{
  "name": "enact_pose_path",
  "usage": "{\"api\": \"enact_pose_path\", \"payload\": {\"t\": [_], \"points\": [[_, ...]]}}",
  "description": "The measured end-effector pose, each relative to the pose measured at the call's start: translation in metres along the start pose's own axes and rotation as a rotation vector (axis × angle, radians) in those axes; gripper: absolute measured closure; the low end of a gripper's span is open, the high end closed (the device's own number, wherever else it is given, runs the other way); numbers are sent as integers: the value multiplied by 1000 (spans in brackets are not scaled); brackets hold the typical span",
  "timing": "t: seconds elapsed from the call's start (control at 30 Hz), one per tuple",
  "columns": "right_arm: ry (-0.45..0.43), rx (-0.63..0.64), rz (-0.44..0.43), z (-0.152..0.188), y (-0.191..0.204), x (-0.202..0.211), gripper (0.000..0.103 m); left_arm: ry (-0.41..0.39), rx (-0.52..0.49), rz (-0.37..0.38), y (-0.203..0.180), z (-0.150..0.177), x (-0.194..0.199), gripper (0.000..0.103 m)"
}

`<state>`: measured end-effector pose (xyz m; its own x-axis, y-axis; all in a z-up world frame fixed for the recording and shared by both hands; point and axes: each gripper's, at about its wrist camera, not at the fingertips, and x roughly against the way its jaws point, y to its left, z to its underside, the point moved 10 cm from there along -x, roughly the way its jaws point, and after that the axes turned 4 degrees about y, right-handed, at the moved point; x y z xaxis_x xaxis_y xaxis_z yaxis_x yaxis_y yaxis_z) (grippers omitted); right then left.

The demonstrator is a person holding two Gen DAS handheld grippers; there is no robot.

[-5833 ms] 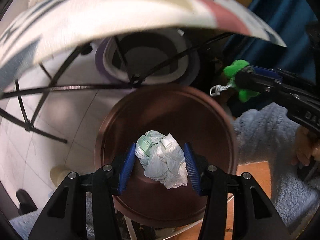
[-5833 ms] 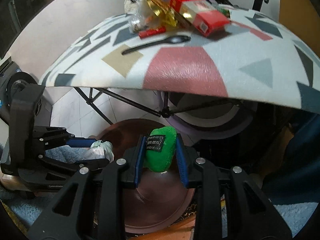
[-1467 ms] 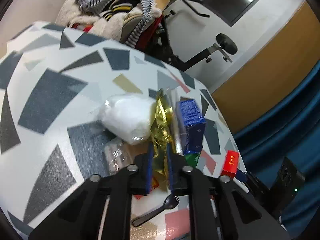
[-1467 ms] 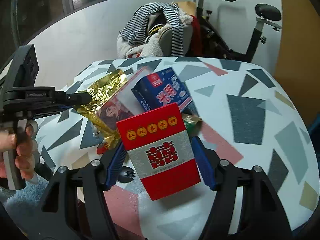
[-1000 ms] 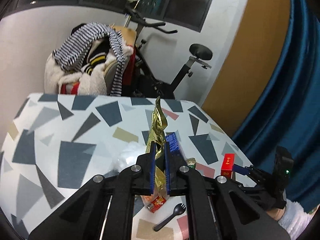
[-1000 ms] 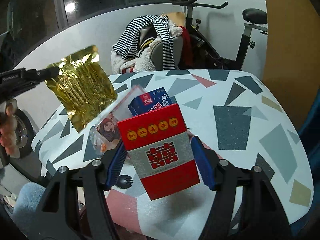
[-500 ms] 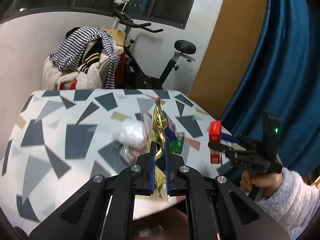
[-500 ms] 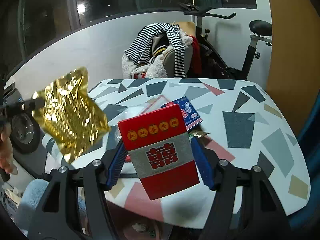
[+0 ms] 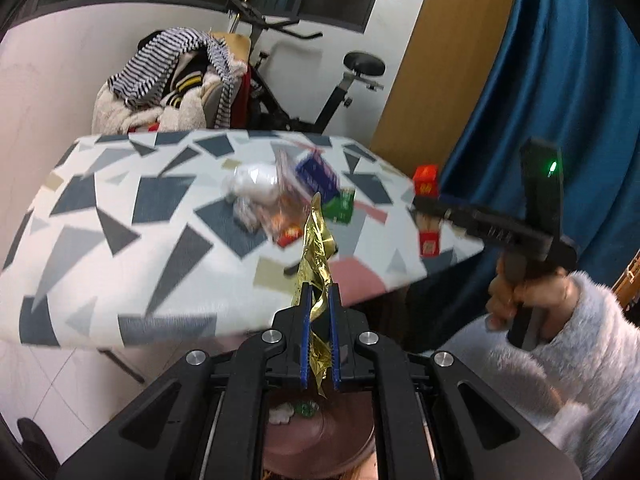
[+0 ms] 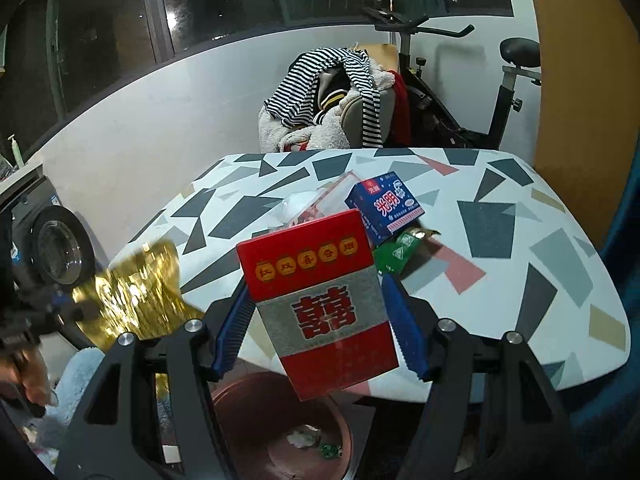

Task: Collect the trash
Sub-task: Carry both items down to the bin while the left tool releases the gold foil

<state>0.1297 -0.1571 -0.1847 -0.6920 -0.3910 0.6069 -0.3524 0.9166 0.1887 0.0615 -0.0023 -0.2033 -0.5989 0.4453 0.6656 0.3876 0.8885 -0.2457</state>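
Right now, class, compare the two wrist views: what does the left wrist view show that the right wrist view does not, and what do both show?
Only the left wrist view: the blue curtain, and the right gripper seen from the side with its green light.

Only the right wrist view: the washing machine, and the red box's printed face filling the right jaws.

Both: the patterned table, the gold wrapper in the left gripper, the blue box, the brown bin and the exercise bike.

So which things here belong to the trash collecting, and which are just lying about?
Job in hand:
- gold foil wrapper in left gripper
- red box in right gripper
- brown bin
- blue box, green packet on table

Lying about:
- exercise bike
- striped clothes
- blue curtain
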Motion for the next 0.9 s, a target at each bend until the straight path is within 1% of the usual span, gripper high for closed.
{"api": "enact_pose_path", "payload": {"t": [0.1, 0.23, 0.5, 0.57, 0.6, 0.63, 0.7, 0.8, 0.87, 0.9], "points": [[5, -5, 0, 10, 1, 4, 38, 30, -13, -6, -2, 21, -7, 95], [22, -8, 5, 18, -1, 4, 38, 73, -34, -14, -4, 39, -22, 95], [41, -29, 7, 28, -7, -2, 38, 118, -31, -7, 0, 49, -46, 93], [47, -35, 6, 30, -9, -5, 38, 118, -25, -2, 3, 49, -50, 80], [50, -37, 5, 30, -9, -6, 38, 111, -20, -1, 3, 47, -50, 64], [55, -37, 3, 33, -8, -7, 38, 101, -14, -3, 5, 45, -49, 57], [61, -35, 3, 35, -7, -9, 38, 86, -4, -4, 7, 40, -46, 54], [82, -32, -4, 44, -4, -14, 38, 46, 1, -44, 12, 28, -39, 41], [95, -26, -6, 48, -1, -18, 38, 10, 9, -80, 16, 18, -31, 27], [100, -22, -7, 51, 1, -19, 38, -1, 12, -92, 18, 15, -28, 24]]}}
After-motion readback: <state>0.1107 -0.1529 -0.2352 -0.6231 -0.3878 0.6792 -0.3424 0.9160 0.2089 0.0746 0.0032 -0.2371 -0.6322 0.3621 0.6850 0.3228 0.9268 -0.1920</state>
